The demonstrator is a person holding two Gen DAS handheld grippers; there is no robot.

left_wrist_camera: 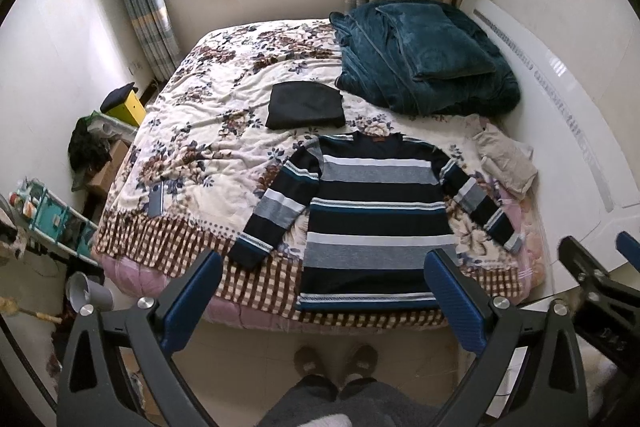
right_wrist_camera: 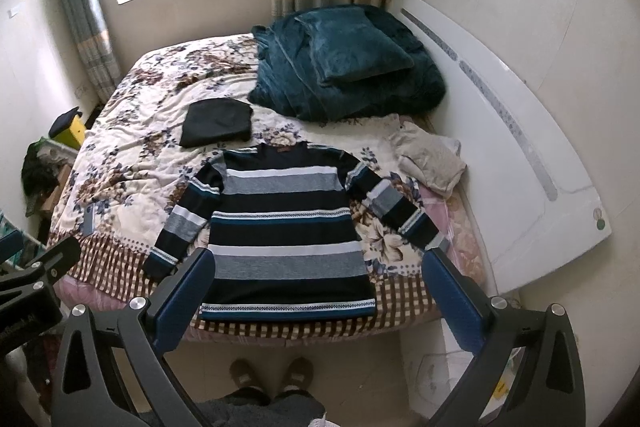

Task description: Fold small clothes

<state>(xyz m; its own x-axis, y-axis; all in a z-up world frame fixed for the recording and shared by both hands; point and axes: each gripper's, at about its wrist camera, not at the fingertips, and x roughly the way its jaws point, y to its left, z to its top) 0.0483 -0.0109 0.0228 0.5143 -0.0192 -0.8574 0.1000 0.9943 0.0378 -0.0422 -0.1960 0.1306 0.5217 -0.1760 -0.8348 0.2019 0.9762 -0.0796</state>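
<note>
A striped navy, grey and white sweater (left_wrist_camera: 372, 219) lies flat on the bed with both sleeves spread, hem toward the near edge; it also shows in the right wrist view (right_wrist_camera: 284, 223). A folded black garment (left_wrist_camera: 306, 105) lies behind it, also in the right wrist view (right_wrist_camera: 218, 123). A crumpled beige garment (left_wrist_camera: 506, 163) lies at the right, also in the right wrist view (right_wrist_camera: 432, 159). My left gripper (left_wrist_camera: 324, 291) is open and empty, held above the floor before the hem. My right gripper (right_wrist_camera: 318, 287) is open and empty, likewise short of the hem.
The bed has a floral blanket (left_wrist_camera: 208, 131) with a checked border. A teal blanket pile (left_wrist_camera: 424, 59) sits at the head by the white headboard (left_wrist_camera: 560, 99). A phone (left_wrist_camera: 157, 202) lies on the bed's left. Shelves and clutter (left_wrist_camera: 52, 219) stand at the left. The person's feet (left_wrist_camera: 336, 359) are on the floor.
</note>
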